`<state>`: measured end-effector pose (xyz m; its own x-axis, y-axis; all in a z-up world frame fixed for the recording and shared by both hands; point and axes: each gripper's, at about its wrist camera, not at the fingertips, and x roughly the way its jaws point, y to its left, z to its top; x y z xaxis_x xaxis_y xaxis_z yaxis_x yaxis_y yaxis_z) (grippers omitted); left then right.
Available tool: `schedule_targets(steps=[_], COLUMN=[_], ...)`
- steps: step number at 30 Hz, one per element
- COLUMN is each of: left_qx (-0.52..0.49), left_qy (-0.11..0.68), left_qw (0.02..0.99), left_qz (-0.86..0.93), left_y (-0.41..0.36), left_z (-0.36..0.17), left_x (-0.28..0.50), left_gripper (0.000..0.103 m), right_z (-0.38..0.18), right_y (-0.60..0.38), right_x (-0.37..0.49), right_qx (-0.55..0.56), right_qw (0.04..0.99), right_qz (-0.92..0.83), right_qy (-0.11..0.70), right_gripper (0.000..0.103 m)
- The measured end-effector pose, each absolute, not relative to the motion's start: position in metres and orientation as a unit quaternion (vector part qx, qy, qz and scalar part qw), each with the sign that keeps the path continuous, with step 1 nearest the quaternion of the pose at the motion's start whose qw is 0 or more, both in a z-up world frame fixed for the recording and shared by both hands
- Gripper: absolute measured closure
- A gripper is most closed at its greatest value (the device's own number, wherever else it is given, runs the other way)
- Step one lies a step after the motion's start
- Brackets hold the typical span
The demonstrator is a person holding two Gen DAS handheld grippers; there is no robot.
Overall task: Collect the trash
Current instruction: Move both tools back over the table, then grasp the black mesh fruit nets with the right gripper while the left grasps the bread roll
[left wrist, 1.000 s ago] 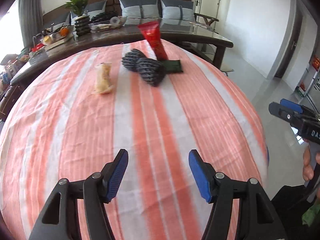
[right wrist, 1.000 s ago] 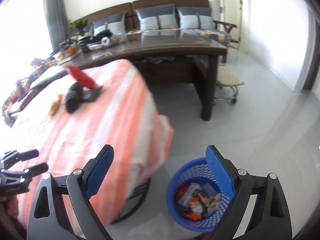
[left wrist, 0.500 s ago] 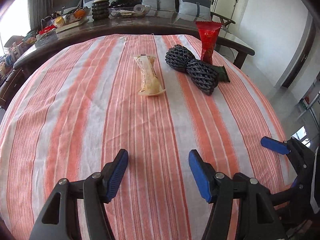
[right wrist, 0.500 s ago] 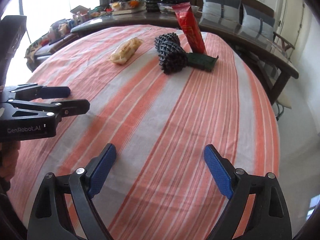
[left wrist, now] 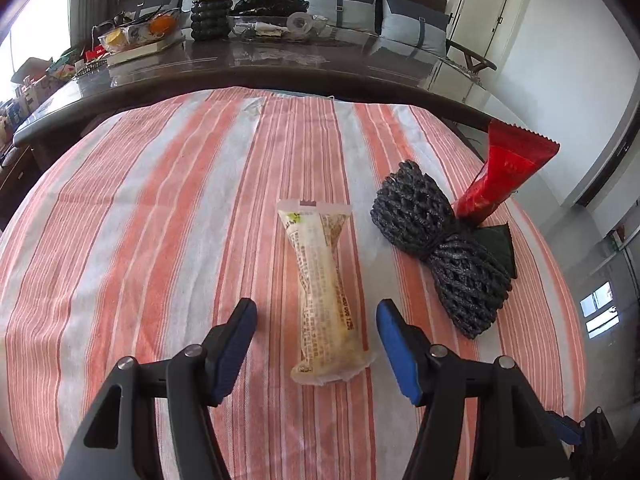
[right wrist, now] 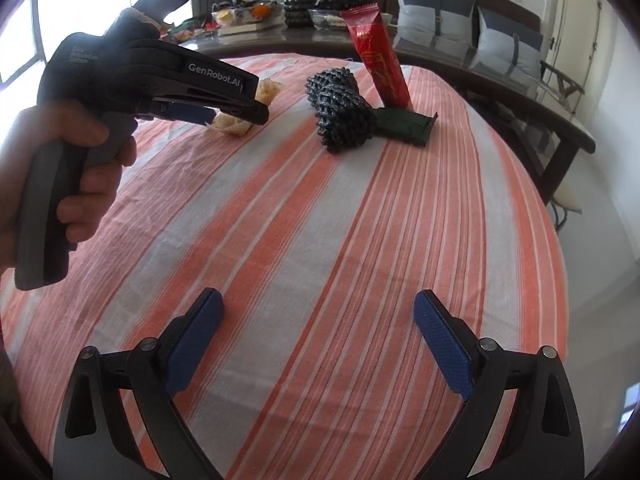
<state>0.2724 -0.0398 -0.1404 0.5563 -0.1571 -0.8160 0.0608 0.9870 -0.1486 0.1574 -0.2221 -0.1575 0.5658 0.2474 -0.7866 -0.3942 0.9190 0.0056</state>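
A clear yellowish snack wrapper (left wrist: pixel 324 288) lies lengthwise on the striped tablecloth (left wrist: pixel 140 240). My left gripper (left wrist: pixel 315 306) straddles its near end; the jaws are closing and the blue pads stand clear of the wrapper on both sides. To its right lie a black foam net (left wrist: pixel 436 248), a red wrapper (left wrist: pixel 500 176) standing up and a dark green packet (left wrist: pixel 498 244). In the right wrist view my right gripper (right wrist: pixel 319 304) hovers over bare cloth, its jaws opening with nothing between them. There the left gripper (right wrist: pixel 240 114), held by a hand, reaches the wrapper (right wrist: pixel 232 126).
A long dark table (left wrist: pixel 280 68) with a plant pot, a fruit bowl and clutter stands behind the cloth-covered table. A sofa with grey cushions lines the back wall. The cloth's right edge drops to a shiny floor (right wrist: pixel 600 240). The right gripper's tip (left wrist: pixel 576 432) shows at the lower right.
My left gripper moved forward until the snack wrapper came between its jaws, which narrowed a little. The right gripper swung from the blue bin on the floor to the table, then stayed.
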Motion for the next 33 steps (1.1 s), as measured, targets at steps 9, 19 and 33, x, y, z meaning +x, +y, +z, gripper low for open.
schedule_targets(steps=[9,19,33], left_qx=[-0.026,-0.018,0.011], left_qy=[0.468,0.466,0.445], left_qw=[0.879,0.882,0.894], left_qz=[-0.082,-0.06,-0.047], left_y=[-0.01,0.024,0.024], left_z=[-0.135,-0.141,-0.153], left_x=[0.222,0.146,0.146], left_gripper=[0.082,0.04,0.023], right_z=[-0.158,-0.157,-0.137], right_y=[-0.221,-0.221,-0.202], right_x=[0.157,0.156,0.217], right_qx=[-0.085,-0.083,-0.11], right_qw=[0.88,0.881,0.884], right_qz=[0.182,0.182,0.164], right_qy=[0.43,0.43,0.424], right_gripper=[0.005,0.005,0.016])
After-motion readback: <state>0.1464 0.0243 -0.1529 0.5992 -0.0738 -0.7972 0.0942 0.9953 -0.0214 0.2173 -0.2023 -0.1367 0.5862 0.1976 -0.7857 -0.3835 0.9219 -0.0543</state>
